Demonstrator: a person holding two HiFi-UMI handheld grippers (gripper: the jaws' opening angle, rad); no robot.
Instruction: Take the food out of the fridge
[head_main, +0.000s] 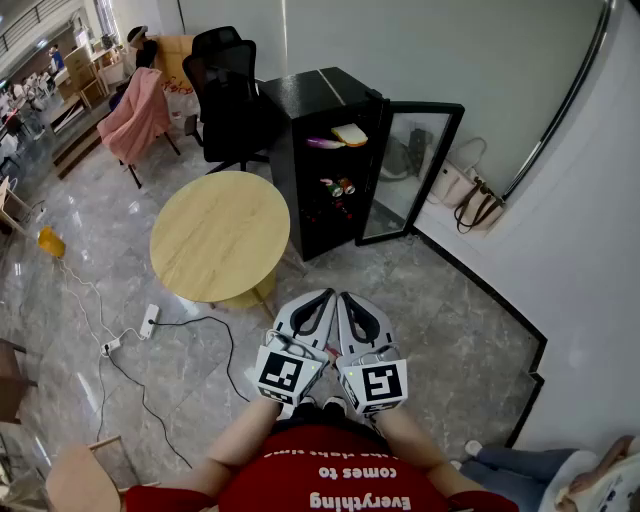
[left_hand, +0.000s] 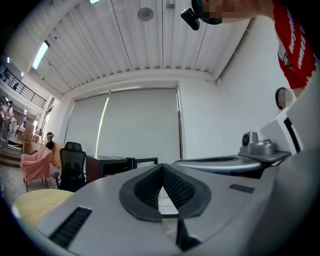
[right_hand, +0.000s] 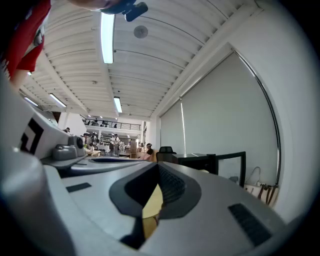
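Both claws, the left gripper (head_main: 325, 297) and the right gripper (head_main: 346, 299), were closed on nothing, side by side, well short of the fridge (head_main: 312, 110). Its door (head_main: 412, 170) stood open, and the food (head_main: 349, 134) lay on its shelves.

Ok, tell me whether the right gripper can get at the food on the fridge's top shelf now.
Probably not from here. The fridge door stands open and nothing blocks the food, but the right gripper is shut and held well short of the fridge.

Red lettered shirt (head_main: 322, 472), grey tools (head_main: 322, 298) (head_main: 348, 300) bearing marker cubes (head_main: 283, 372) (head_main: 376, 385)
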